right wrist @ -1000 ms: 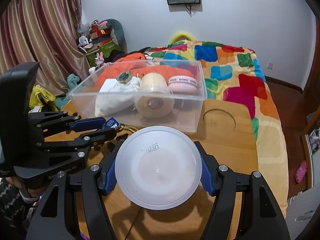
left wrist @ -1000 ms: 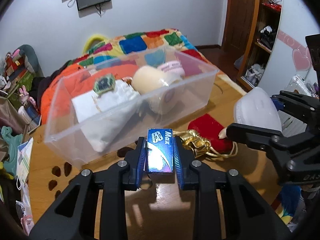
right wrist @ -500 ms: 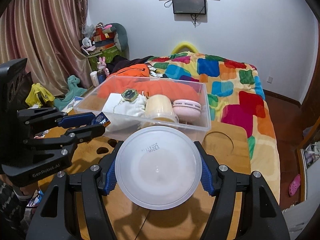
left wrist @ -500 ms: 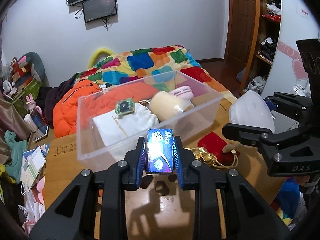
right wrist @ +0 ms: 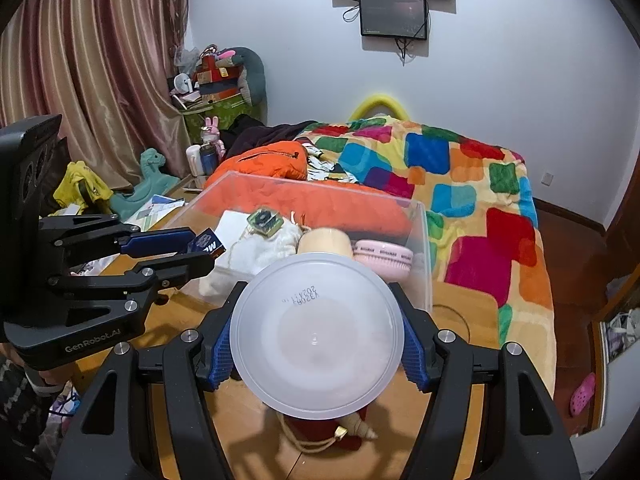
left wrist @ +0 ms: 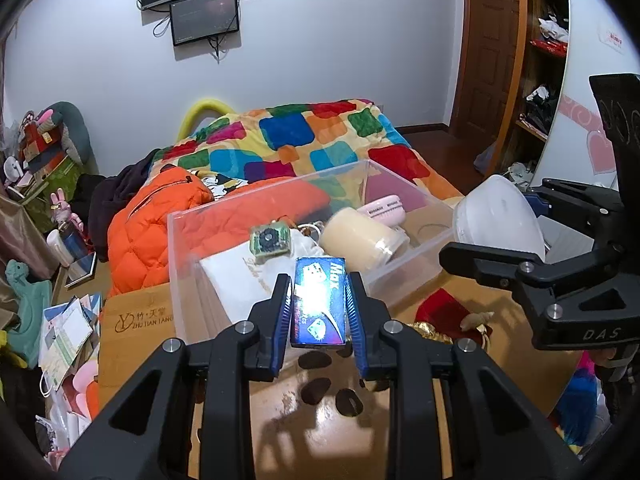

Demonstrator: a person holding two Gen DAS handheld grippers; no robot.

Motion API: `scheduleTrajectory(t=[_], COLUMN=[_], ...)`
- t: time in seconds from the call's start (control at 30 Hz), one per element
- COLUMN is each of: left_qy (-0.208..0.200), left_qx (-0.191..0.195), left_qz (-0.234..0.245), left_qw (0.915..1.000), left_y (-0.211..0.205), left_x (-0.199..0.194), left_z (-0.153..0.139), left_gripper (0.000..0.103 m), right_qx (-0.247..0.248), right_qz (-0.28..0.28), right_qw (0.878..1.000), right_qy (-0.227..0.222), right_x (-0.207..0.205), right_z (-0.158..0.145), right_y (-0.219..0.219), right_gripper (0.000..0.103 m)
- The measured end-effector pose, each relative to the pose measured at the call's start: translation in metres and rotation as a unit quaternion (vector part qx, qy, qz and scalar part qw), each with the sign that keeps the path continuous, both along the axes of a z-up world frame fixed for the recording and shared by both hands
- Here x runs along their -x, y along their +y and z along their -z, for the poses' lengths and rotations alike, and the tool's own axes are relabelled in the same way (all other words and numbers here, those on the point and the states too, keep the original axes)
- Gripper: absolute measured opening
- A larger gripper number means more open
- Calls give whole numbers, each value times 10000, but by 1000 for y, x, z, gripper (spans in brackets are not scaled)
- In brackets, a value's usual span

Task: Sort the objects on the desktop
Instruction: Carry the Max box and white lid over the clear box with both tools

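Observation:
My left gripper (left wrist: 319, 304) is shut on a small blue box marked "Max" (left wrist: 319, 300) and holds it above the near wall of the clear plastic bin (left wrist: 180, 240). My right gripper (right wrist: 316, 344) is shut on a round white plastic container (right wrist: 316, 332), held above the wooden table, just short of the bin (right wrist: 424, 248). The bin holds a white cloth pouch (left wrist: 244, 280), a cream tape roll (left wrist: 360, 238), a pink round item (left wrist: 382, 209) and a small green square piece (left wrist: 270, 240). The right gripper with the container (left wrist: 500, 216) shows at the right of the left wrist view.
A red drawstring pouch with gold cord (left wrist: 440, 314) lies on the wooden table (left wrist: 280, 420) below the grippers. An orange jacket (left wrist: 156, 216) and a bed with a colourful blanket (right wrist: 472, 184) lie behind the bin. Papers and clutter (left wrist: 64, 332) sit left of the table.
Both grippers have risen with their loads. The view now looks down into the bin from above, and the left gripper has moved over its near wall.

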State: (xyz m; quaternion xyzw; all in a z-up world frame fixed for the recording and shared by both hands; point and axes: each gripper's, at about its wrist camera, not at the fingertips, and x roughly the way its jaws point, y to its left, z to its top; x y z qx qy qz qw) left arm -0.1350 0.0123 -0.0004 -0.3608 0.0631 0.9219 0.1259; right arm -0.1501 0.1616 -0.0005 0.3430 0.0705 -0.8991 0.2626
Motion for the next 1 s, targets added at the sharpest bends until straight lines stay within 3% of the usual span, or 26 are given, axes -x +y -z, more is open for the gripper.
scheduleTrajectory(t=[0.47, 1.0], left_qy=[-51, -330], left_qx=[-93, 4], left_qz=[-51, -32], left_qw=[9999, 9994], left_y=[-13, -8], left_x=[37, 78], left_z=[-3, 18], left_gripper=[27, 27], right_qx=[-18, 32], right_qz=[109, 120], right_qw=[9999, 9995], right_qy=[-6, -301], right_x=[43, 97], right_z=[-2, 23], right_y=[-3, -27], right_gripper=[63, 63])
